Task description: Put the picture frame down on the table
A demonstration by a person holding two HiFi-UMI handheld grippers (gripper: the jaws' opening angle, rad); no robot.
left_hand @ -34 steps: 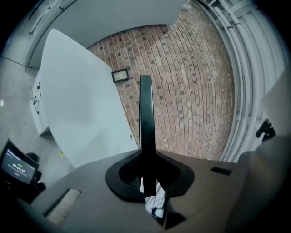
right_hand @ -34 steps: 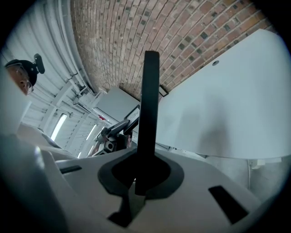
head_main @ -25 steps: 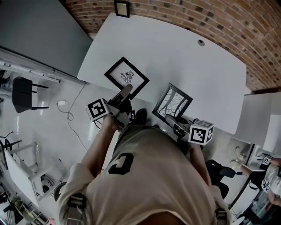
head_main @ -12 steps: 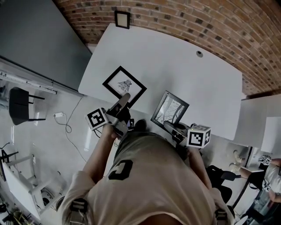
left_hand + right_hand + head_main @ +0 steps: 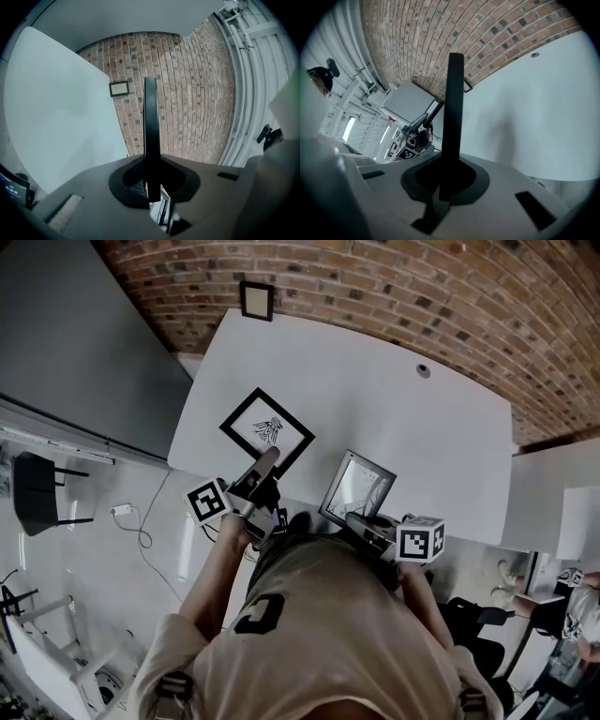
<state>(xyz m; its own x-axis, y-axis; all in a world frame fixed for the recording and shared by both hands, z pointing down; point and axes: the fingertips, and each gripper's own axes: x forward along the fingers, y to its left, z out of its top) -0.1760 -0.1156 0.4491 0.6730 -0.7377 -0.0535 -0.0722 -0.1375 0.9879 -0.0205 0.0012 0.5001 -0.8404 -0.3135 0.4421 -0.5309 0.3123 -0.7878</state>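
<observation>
The person stands at the near edge of a white table (image 5: 375, 399) that runs up to a brick wall (image 5: 394, 296). The left gripper (image 5: 267, 457) is clamped on a corner of a black picture frame (image 5: 267, 430), which it holds out flat over the near left part of the table. I cannot tell whether the frame touches the tabletop. In the left gripper view the frame shows edge-on as a thin dark bar pinched between the closed jaws. It holds a small feathery sketch on white, with no caption I can read.

The right gripper (image 5: 352, 517) grips the lower edge of a second frame (image 5: 356, 486), which tilts up at the table's near edge, just beside the first frame. Its print shows pale branching lines. In the right gripper view the jaws are tight on that frame's dark edge.

Each gripper's cube bears black-and-white square markers, not letters. A dark logo (image 5: 258, 601) on the person's shirt is unreadable. A small dark-framed picture (image 5: 256, 299) sits against the brick wall beyond the table's far end, too small to read.
</observation>
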